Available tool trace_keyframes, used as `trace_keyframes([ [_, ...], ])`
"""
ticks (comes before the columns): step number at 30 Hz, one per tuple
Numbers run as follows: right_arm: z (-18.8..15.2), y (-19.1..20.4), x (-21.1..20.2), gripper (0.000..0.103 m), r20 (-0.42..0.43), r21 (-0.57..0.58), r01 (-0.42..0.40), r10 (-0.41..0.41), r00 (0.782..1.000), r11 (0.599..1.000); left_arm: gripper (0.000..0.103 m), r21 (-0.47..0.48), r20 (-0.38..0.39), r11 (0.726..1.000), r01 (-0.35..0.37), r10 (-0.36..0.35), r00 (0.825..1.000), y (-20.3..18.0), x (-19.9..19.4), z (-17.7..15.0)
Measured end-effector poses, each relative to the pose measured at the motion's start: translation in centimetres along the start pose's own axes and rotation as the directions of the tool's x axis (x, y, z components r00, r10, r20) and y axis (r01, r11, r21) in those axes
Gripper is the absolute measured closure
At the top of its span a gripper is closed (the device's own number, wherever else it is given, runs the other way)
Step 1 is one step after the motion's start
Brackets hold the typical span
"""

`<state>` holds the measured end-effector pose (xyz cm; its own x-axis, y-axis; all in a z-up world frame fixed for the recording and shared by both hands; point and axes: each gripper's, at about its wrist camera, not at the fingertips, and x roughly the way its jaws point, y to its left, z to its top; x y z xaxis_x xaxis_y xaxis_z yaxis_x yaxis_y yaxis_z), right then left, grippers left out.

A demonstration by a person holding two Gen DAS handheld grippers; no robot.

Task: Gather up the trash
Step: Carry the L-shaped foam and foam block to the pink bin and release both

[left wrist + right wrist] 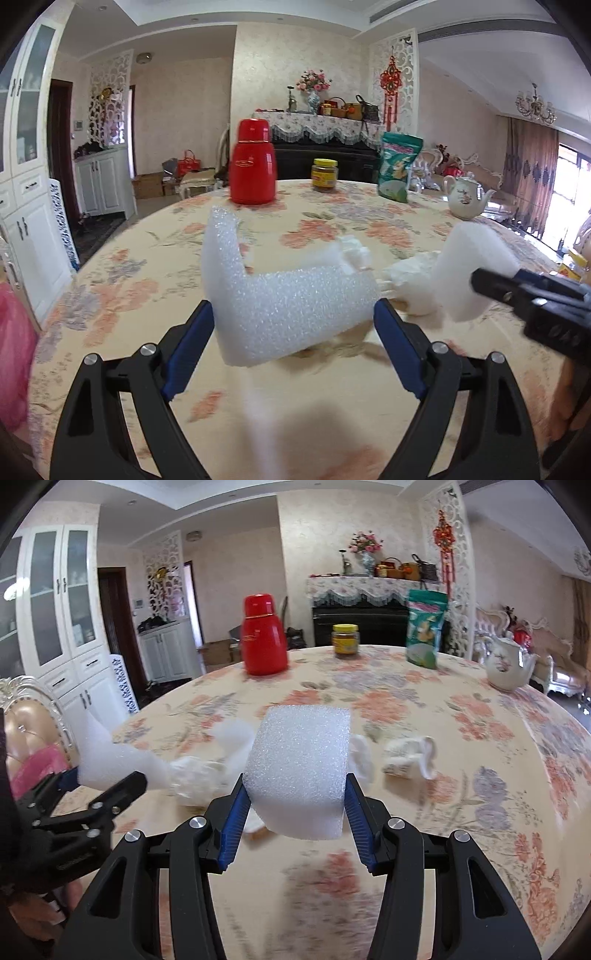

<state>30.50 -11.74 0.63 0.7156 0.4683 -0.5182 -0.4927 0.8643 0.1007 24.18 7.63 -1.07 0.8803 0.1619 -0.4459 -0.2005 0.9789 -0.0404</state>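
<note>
In the left wrist view my left gripper is shut on an L-shaped piece of white foam, held clear of the floral tablecloth. To its right, my right gripper grips a white foam block. The right wrist view shows the right gripper with its blue pads pressed on both sides of that foam block. The left gripper with its L-shaped foam is at the left. Crumpled white tissues and a crumpled paper wad lie on the cloth beyond.
At the table's far side stand a red thermos, a yellow-lidded jar, a green bag and a white teapot. A pink plastic bag hangs at the left edge by a chair. White cabinets line the left wall.
</note>
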Motion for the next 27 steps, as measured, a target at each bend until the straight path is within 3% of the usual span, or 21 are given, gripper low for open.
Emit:
trace_keyframes([
  [9,0.4,6.1,-3.9,0.054,0.045,-0.058,-0.011,0.014,0.999,0.998,0.018,-0.107,0.04,0.994,-0.033,0.038,0.998,6.5,-1.8,-0.7],
  [18,-1.1,11.5,-6.7,0.054,0.075,-0.043,-0.036,0.04,0.996,0.998,0.018,-0.108,0.048,0.994,-0.029,0.034,0.998,11.1,-4.3,-1.7],
  [27,-2.1,16.2,-5.9,0.054,0.071,-0.07,-0.057,0.062,0.996,0.996,0.017,-0.073,0.061,0.997,-0.032,0.037,0.997,14.6,-9.1,-1.6],
])
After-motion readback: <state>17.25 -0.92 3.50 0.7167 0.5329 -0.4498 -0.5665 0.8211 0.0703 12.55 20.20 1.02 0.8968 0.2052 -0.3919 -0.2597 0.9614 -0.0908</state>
